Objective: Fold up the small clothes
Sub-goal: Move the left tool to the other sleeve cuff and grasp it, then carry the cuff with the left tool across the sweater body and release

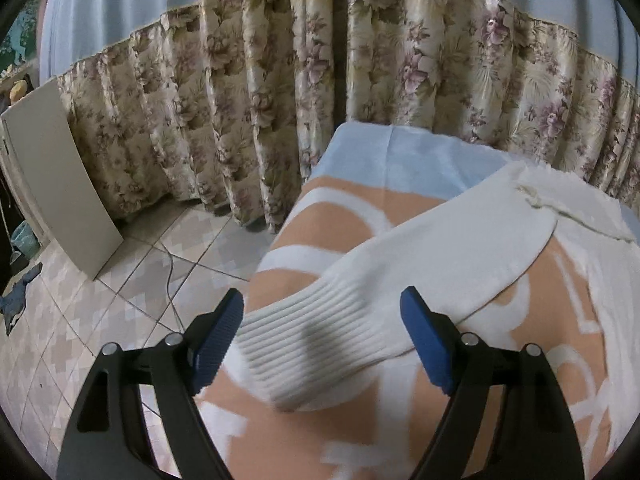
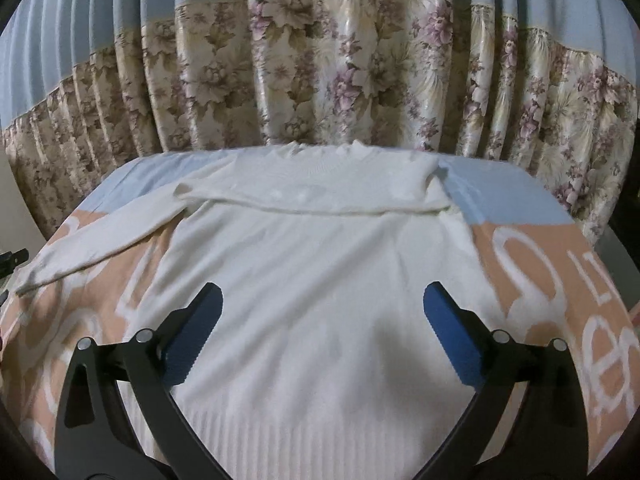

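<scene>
A white knit sweater (image 2: 320, 272) lies flat on a peach, white and pale blue blanket (image 2: 532, 256). One sleeve is folded across the chest near the collar; the other sleeve (image 2: 96, 248) stretches out to the left. In the left wrist view that sleeve (image 1: 400, 264) runs diagonally, and its ribbed cuff (image 1: 316, 344) lies between the blue pads of my left gripper (image 1: 324, 312), which stands open above it without pressing it. My right gripper (image 2: 324, 308) hangs open over the sweater's lower body, above the ribbed hem (image 2: 320, 432), with nothing pinched.
Floral curtains (image 2: 320, 80) hang right behind the blanket-covered surface. The surface's left edge drops to a tiled floor (image 1: 100, 312) with a cable, a leaning white board (image 1: 52, 176) and a dark cloth (image 1: 16, 296).
</scene>
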Motion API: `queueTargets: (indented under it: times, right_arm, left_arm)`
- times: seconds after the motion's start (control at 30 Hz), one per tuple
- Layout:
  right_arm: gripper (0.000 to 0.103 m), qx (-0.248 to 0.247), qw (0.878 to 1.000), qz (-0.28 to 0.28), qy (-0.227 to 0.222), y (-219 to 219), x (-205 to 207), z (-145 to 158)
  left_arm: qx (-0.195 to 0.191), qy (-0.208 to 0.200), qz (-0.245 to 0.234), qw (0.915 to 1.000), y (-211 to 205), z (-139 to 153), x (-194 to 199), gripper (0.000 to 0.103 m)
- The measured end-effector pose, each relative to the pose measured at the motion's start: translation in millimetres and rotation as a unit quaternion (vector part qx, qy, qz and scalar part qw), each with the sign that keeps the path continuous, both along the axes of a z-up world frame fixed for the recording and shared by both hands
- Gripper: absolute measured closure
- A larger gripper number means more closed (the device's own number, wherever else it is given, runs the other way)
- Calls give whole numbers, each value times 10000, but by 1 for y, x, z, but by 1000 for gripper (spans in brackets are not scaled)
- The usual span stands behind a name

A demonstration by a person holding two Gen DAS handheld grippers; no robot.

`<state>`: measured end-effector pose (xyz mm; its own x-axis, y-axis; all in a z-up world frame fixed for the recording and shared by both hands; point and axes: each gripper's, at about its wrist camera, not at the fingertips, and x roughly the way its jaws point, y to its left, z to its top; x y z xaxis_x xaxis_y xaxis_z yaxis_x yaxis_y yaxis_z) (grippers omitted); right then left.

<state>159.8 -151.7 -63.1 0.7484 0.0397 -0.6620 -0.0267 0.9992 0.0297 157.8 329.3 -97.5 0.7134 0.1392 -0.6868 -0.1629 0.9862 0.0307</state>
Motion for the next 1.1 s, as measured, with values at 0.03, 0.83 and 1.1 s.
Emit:
queueTargets:
  times: [0.03,0.83,1.1]
  right_arm:
    - [3,33,10000,22,46,3,-2,-2]
    - [3,213,9986,372,317,21,-13,-12]
    - [3,321,9982,379,331,14,-11,-12]
  left_arm:
    - [40,44,-29,10000,4,-2,-1,22]
    - [-202,515,-221,9982,0,-28,14,82]
    - [-177,405,-220,9988,-18,-19,13,88]
